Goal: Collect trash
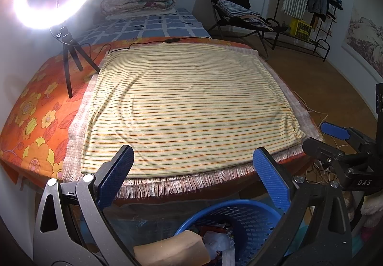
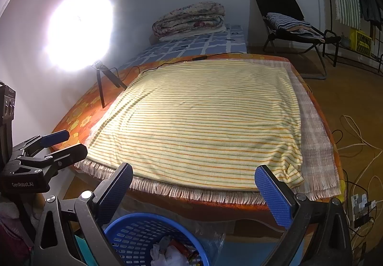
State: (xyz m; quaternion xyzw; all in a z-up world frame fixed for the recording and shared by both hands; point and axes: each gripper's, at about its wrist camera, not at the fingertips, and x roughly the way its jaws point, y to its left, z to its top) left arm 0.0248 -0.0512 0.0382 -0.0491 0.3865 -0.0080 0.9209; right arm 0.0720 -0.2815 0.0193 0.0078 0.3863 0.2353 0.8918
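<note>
A blue perforated waste basket (image 1: 241,215) stands on the floor below the near edge of the table; it also shows in the right wrist view (image 2: 134,230). It holds crumpled white and red trash (image 2: 167,254) and a tan block (image 1: 172,246). My left gripper (image 1: 194,165) is open and empty above the basket, at the table's front edge. My right gripper (image 2: 194,177) is open and empty, also above the basket. Each gripper shows in the other's view: the right one (image 1: 335,141) and the left one (image 2: 55,143).
A yellow striped cloth (image 1: 186,103) covers the table over a fringed cloth and an orange flowered sheet (image 1: 36,117). A ring light on a tripod (image 1: 69,60) stands at the back left. A bed, a folding chair (image 1: 234,12), a clothes rack and floor cables (image 2: 354,146) lie beyond.
</note>
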